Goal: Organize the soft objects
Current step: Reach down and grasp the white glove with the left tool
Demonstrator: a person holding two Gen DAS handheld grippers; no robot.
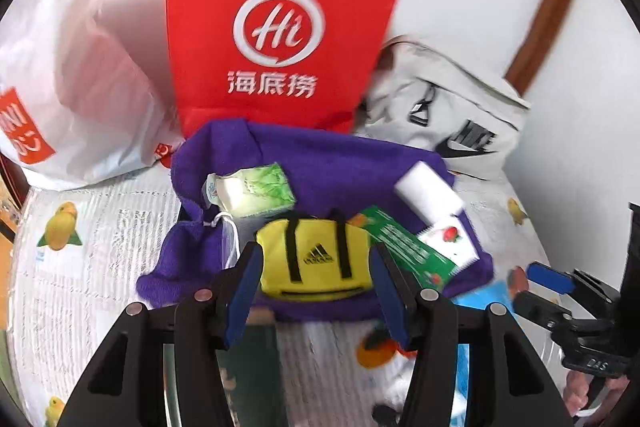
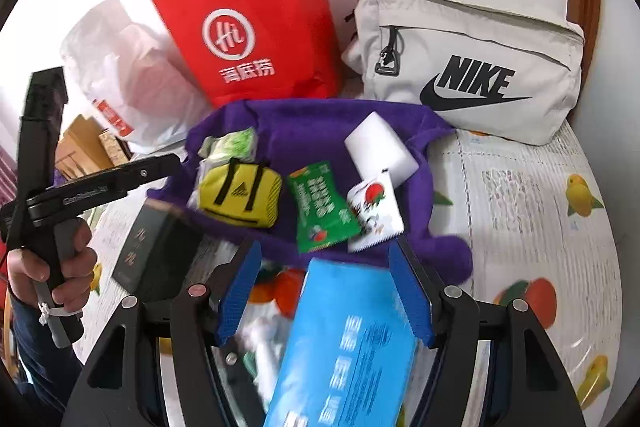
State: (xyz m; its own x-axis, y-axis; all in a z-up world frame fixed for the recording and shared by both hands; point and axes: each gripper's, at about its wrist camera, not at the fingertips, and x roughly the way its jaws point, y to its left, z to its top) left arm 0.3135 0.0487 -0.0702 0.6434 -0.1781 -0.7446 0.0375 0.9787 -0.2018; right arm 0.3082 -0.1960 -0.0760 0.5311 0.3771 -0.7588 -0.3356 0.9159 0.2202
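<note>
The yellow pouch (image 1: 316,259) was partly masked at both ends by the left tool (image 1: 316,291), whose jaws were spread beside it; contact could not be judged. It lay on the purple towel (image 2: 304,131), long axis left to right, handles toward the red bag (image 2: 256,23) at the surface's (image 2: 520,211) far edge. The right tool (image 2: 324,287) was spread over a blurred blue packet (image 2: 352,343), cut off below. The dark box's (image 2: 156,251) lettering was illegible.
</note>
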